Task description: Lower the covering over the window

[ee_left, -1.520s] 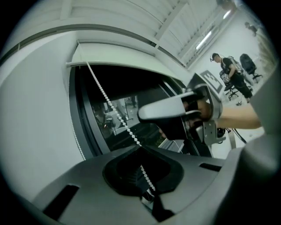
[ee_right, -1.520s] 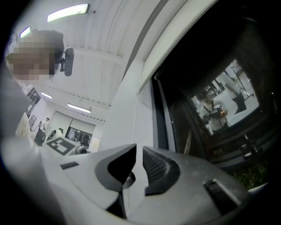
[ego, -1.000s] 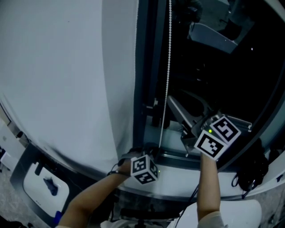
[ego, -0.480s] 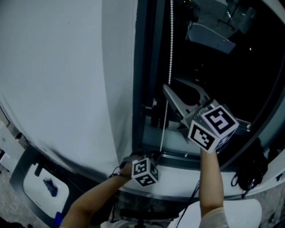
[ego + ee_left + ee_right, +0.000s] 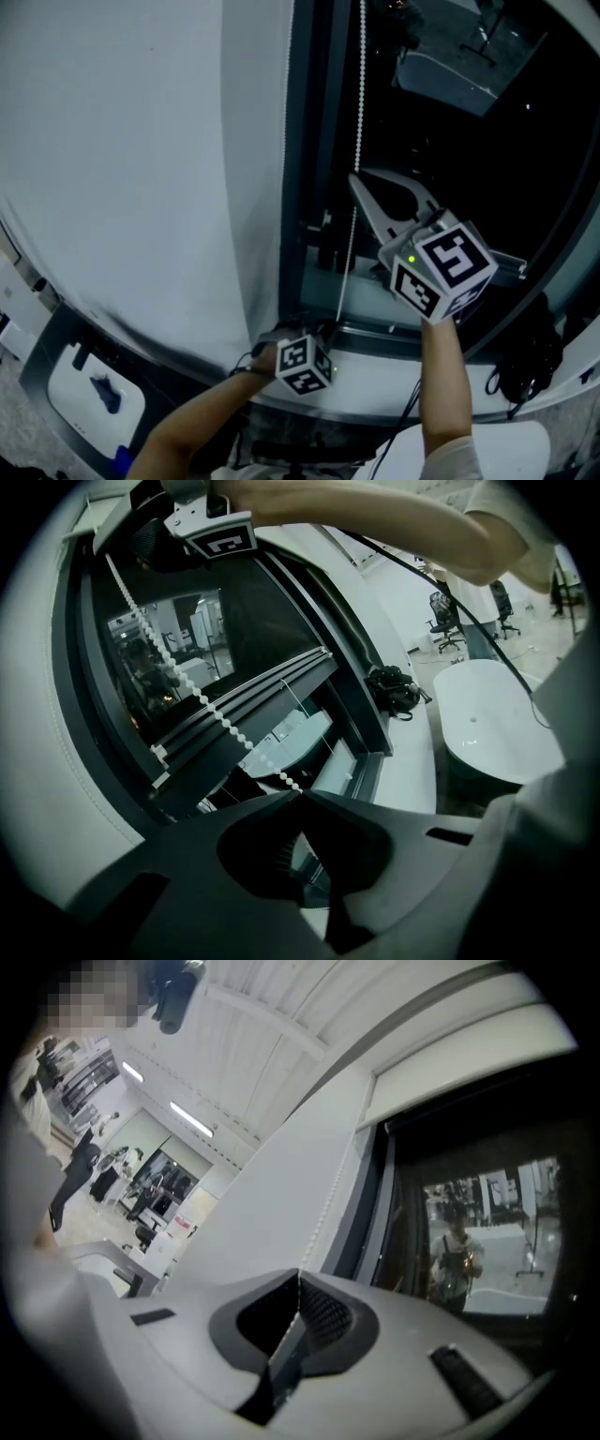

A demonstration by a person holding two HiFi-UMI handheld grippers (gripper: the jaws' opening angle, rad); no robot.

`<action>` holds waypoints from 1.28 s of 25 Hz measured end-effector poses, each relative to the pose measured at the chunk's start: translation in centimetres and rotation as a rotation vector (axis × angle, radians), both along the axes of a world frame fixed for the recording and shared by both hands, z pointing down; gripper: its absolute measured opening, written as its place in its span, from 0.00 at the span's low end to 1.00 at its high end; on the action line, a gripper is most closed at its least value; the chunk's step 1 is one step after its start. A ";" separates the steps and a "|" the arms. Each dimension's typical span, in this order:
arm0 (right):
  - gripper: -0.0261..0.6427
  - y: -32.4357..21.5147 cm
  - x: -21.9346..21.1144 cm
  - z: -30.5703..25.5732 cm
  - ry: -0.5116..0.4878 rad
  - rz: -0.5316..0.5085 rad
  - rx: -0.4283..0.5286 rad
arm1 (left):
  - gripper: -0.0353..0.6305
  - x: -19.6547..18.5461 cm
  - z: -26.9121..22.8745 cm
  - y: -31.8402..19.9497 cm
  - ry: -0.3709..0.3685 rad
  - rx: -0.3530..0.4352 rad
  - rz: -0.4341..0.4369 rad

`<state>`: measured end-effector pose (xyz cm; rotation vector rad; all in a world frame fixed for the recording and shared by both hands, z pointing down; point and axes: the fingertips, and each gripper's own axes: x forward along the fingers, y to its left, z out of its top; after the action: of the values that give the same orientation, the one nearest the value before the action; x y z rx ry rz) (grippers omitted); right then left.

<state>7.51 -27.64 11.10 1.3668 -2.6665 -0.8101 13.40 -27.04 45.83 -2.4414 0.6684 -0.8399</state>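
Where the white bead chain hangs in front of the dark window pane, just right of the dark window frame, both grippers sit on it.

Left gripper: low on the chain, marker cube toward the head camera. Its black fingers are clenched on the chain. In the left gripper view the tips meet and the beads run straight into the seam.

Right gripper: higher on the same chain, well apart from the left one. Its light grey fingers are closing with the chain between them. In the right gripper view the tips are together where the strand enters.

Covering: whether the white band across the top of the pane is it cannot be told.

White wall panel lies left of the frame. The glass reflects a standing person.
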 end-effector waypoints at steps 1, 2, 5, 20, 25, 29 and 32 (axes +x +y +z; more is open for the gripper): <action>0.06 0.1 -0.2 0.0 0.050 0.025 0.034 | 0.06 -0.1 -0.1 -0.1 0.002 0.007 0.000; 0.06 0.1 -0.5 0.2 0.115 0.057 0.073 | 0.06 -0.3 -0.1 -0.2 0.002 0.016 0.000; 0.06 0.3 -1.2 0.7 0.306 0.154 0.160 | 0.06 -0.8 -0.3 -0.4 0.009 0.026 0.004; 0.06 -1.9 -2.0 5.0 0.786 0.336 0.153 | 0.06 -9.0 -17.2 0.8 0.819 -0.216 -0.008; 0.05 -3.0 -1.4 10.9 0.900 0.329 0.054 | 0.06 -10.7 -21.9 2.2 0.809 -0.145 0.027; 0.05 -3.6 -0.6 17.3 0.966 0.291 -0.060 | 0.11 -11.2 -23.7 2.7 0.813 -0.110 0.034; 0.05 -3.5 -0.1 22.6 1.000 0.259 -0.154 | 0.18 -10.6 -25.1 2.7 0.819 -0.097 0.060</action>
<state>7.36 -31.15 33.73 0.8784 -1.6993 -0.9011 2.76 -24.30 20.69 -2.8468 0.8240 0.2066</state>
